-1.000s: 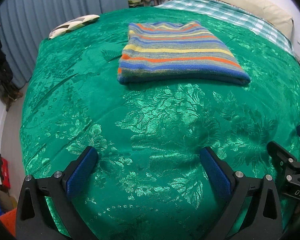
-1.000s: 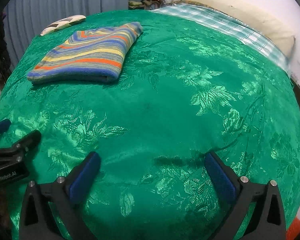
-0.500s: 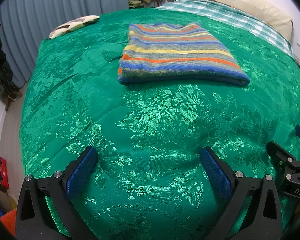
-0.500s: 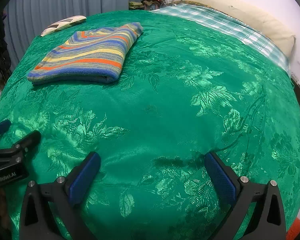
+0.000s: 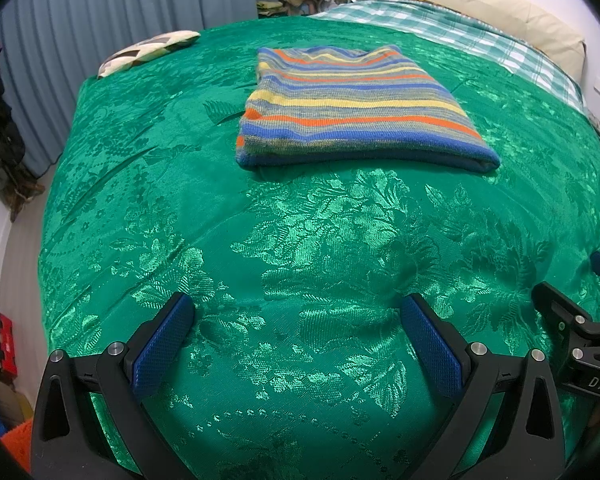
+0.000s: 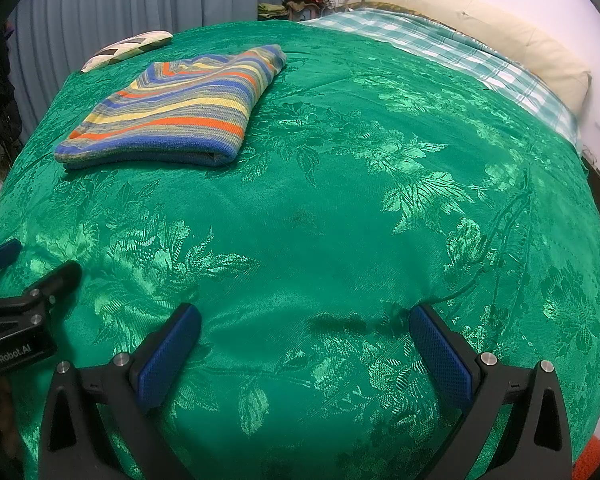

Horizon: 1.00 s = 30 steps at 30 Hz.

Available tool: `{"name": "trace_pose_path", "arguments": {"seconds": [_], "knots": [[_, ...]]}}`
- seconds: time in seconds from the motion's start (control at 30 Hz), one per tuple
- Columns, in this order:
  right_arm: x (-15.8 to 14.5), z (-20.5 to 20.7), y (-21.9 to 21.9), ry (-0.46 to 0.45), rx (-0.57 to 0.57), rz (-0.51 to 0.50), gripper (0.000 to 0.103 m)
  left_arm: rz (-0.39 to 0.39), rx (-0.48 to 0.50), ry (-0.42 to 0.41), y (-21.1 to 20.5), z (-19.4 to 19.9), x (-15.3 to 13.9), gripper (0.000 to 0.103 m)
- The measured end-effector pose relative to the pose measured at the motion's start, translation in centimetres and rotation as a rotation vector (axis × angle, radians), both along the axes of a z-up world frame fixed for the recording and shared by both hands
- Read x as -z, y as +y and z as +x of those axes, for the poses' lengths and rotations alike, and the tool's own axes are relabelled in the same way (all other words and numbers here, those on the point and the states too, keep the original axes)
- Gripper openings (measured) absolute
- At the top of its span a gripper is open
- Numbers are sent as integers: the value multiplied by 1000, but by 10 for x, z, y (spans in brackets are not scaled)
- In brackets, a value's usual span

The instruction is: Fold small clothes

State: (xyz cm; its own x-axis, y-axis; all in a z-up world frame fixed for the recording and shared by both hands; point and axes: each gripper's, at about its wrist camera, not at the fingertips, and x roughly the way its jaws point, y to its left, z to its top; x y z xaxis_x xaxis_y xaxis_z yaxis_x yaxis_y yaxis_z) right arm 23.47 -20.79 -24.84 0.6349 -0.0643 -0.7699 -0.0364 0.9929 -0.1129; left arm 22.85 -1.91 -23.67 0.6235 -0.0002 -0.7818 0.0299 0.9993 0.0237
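A striped knit garment (image 5: 352, 110), blue, orange, yellow and grey, lies folded into a flat rectangle on the green bedspread (image 5: 300, 240). It also shows in the right wrist view (image 6: 180, 106), at the upper left. My left gripper (image 5: 296, 316) is open and empty, low over the bedspread, well short of the garment. My right gripper (image 6: 304, 324) is open and empty too, to the right of the garment and nearer the bed's front. Each gripper shows at the edge of the other's view.
A patterned cushion (image 5: 148, 50) lies at the bed's far left corner. A checked sheet (image 5: 460, 36) and a cream pillow (image 5: 480, 4) lie along the far right side. Grey curtains (image 5: 120, 12) hang behind. Clutter sits on the floor at the left (image 5: 0, 344).
Both grippers have drifted slightly; the garment sits a little lower in both views. Nothing was taken hold of or let go.
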Motion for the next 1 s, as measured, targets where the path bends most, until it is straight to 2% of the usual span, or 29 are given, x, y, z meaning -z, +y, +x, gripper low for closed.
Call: {"name": "trace_pose_path", "arguments": {"seconds": [0.1, 0.17, 0.2, 0.27, 0.3, 0.33, 0.4, 0.47, 0.53, 0.6, 0.67, 0.8, 0.83, 0.87, 0.9, 0.93, 0.97, 1.0], "knots": [[0, 0, 0, 2, 0, 0, 103, 0, 0, 4, 0, 0, 0, 102], [-1, 2, -1, 12, -1, 4, 103, 2, 13, 39, 1, 3, -4, 102], [-2, 3, -2, 31, -3, 10, 103, -13, 38, 87, 4, 9, -11, 101], [-12, 13, -5, 140, -34, 38, 103, -84, 67, 88, 17, 17, -30, 101], [-24, 19, -10, 185, -73, 91, 102, -141, 69, 49, 31, 26, -46, 101], [-33, 25, -15, 187, -97, 143, 102, -174, 64, 25, 40, 35, -56, 102], [-61, 49, -32, 133, -117, 259, 102, -251, 43, 8, 62, 72, -74, 102], [-77, 84, -46, 88, -113, 373, 102, -318, 22, 60, 75, 115, -73, 102], [-81, 129, -57, 74, -112, 517, 102, -351, 2, 129, 82, 155, -60, 101], [-75, 169, -59, 78, -122, 609, 99, -361, -9, 188, 82, 187, -42, 101], [-58, 209, -51, 140, -144, 677, 97, -374, 0, 226, 78, 204, -28, 101], [-19, 257, -24, 217, -139, 735, 91, -339, 22, 222, 59, 221, -19, 98], [-15, 261, -18, 206, -145, 733, 89, -340, 44, 219, 52, 222, -21, 91], [-15, 262, -10, 189, -162, 729, 72, -343, 71, 219, 47, 224, -21, 56], [-15, 266, 5, 197, -212, 716, 39, -353, 109, 236, 38, 226, -21, 20], [-17, 266, 16, 206, -222, 646, 33, -322, 107, 243, 33, 227, -26, 16], [-21, 264, 25, 194, -231, 584, 31, -292, 101, 226, 29, 229, -33, 14], [-29, 260, 32, 175, -245, 532, 28, -294, 112, 197, 25, 225, -45, 14]]}}
